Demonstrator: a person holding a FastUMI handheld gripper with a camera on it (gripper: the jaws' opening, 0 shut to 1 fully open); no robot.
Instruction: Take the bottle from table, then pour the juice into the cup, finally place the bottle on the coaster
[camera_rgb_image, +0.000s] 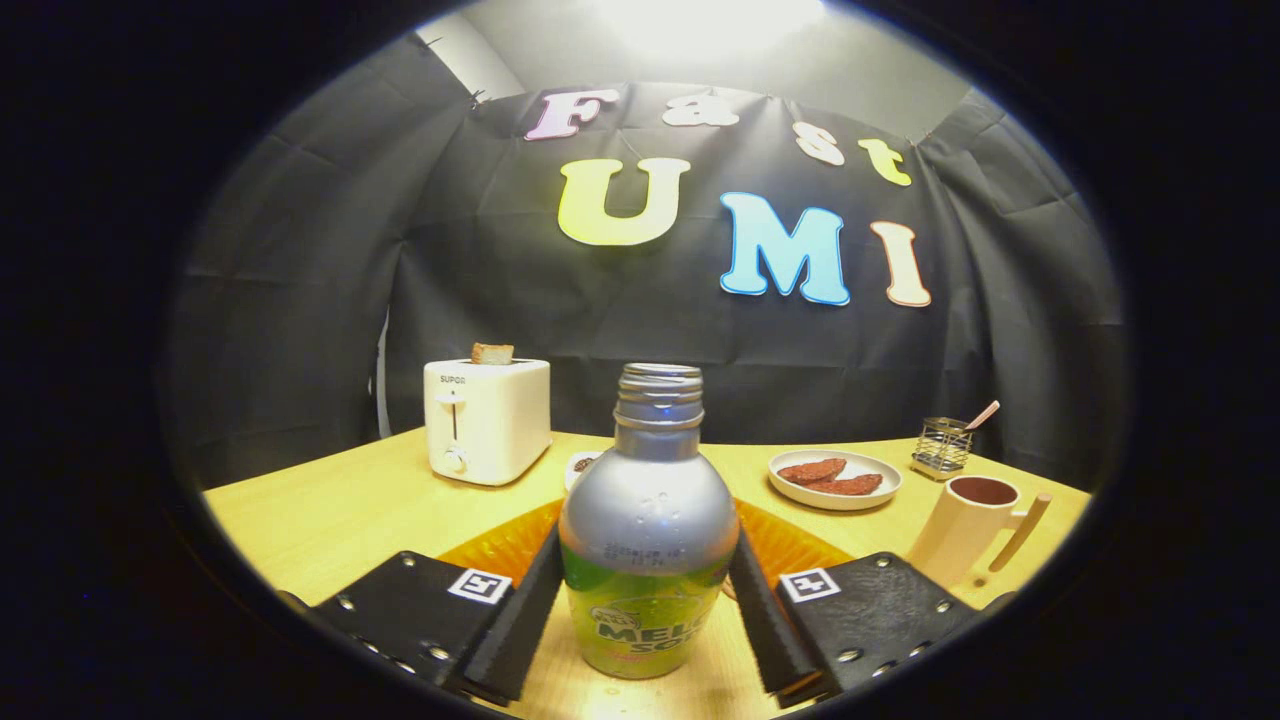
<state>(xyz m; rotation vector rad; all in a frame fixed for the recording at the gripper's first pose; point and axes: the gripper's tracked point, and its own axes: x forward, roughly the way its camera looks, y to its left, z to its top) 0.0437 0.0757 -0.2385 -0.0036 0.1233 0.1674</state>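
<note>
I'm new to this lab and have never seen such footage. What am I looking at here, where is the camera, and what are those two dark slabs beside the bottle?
The camera rides on a hand-held gripper and looks forward along its two fingers; those are the dark slabs. The bottle, uncapped and upright, stands between them, both fingers against its sides, so it looks gripped. Behind it on the wooden table lies an orange coaster. Further off stand a toaster with bread in it, a plate of food, a small wire holder, and, to the right, the cup with a handle.
</note>
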